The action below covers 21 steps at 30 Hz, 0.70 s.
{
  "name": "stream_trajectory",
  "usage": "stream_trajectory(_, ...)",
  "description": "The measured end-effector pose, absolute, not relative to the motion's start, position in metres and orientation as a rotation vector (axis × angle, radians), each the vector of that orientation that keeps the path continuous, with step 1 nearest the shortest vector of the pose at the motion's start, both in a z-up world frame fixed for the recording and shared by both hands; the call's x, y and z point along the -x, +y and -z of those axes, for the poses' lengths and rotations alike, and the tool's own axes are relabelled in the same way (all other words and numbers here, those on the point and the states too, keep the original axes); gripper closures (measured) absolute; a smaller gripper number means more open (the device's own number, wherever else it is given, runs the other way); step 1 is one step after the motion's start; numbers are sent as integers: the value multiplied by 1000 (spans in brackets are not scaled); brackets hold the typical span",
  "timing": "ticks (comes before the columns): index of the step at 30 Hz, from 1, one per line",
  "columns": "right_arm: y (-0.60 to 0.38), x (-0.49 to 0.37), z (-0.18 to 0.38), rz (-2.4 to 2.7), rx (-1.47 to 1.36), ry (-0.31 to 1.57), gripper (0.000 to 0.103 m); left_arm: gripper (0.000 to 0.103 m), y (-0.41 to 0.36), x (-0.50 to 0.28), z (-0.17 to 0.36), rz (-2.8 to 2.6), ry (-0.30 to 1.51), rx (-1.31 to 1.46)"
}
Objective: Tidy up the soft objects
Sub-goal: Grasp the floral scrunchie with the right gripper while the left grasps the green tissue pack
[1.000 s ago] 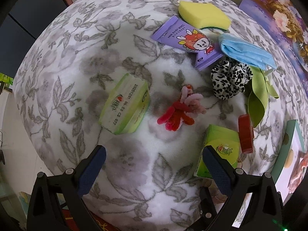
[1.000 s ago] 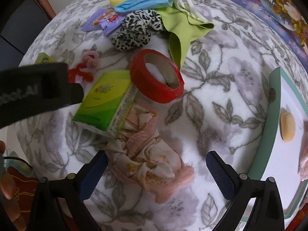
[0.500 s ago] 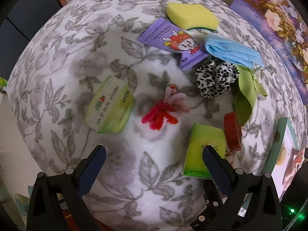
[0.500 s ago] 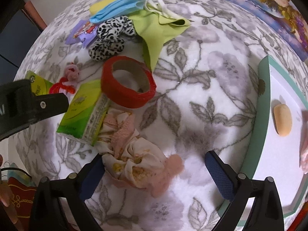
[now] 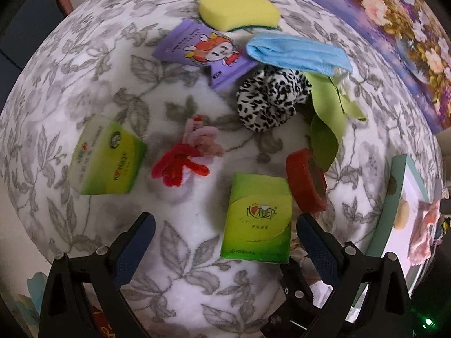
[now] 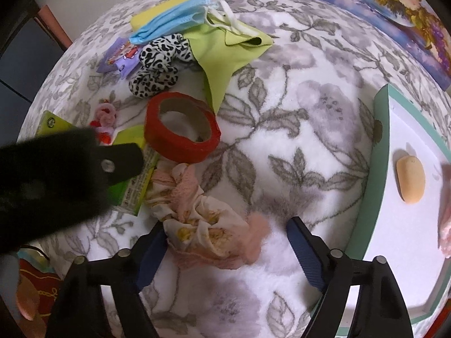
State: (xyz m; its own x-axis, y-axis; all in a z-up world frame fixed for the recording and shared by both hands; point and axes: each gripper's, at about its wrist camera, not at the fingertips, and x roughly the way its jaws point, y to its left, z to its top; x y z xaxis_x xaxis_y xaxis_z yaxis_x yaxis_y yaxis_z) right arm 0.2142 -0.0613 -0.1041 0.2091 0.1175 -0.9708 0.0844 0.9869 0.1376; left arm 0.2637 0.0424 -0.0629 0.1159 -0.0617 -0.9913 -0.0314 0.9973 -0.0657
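Note:
Soft things lie on a floral blanket. In the left wrist view: a yellow sponge [image 5: 239, 11], blue mask [image 5: 298, 53], leopard scrunchie [image 5: 270, 98], green cloth [image 5: 327, 115], red-pink pipe-cleaner toy [image 5: 188, 157] and two green tissue packs [image 5: 108, 159] [image 5: 258, 218]. My left gripper [image 5: 225, 248] is open just above the nearer pack. My right gripper [image 6: 225, 253] is open, its jaws either side of a crumpled pink floral cloth [image 6: 203, 217]. The white tray with a green rim [image 6: 377, 169] holds a tan sponge [image 6: 410, 178].
A red tape roll [image 6: 181, 128] lies beside the nearer tissue pack. A purple cartoon packet [image 5: 203, 48] lies at the back. A flower painting [image 5: 394, 28] lies at the far right. The left gripper's black body [image 6: 56, 177] blocks the right wrist view's left side.
The left gripper has shifted right toward the nearer tissue pack. The right gripper has moved in on the pink cloth and its jaws have narrowed.

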Motion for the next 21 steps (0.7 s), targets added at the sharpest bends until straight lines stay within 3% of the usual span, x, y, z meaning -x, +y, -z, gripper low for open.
stream_trajectory(2, -60, -216, 96, -26, -173, 1358, 23, 10, 36, -265, 66, 25, 1459, 65)
stream_trajectory(4, -60, -216, 93, -27, -174, 1353, 29, 26, 32, -265, 69, 33, 1466, 61)
stream_trajectory(8, -60, -217, 88, -43, -175, 1343, 41, 38, 26, -262, 75, 56, 1482, 66)
stream_trajectory(10, -60, -217, 86, -53, -171, 1339, 46, 51, 26, -261, 77, 65, 1484, 70)
stream_trajectory(17, -60, -216, 85, -64, -173, 1334, 57, 52, 22, -259, 78, 82, 1482, 74)
stream_trajectory(21, -64, -216, 85, -68, -191, 1330, 67, 52, 29, -261, 77, 85, 1481, 89)
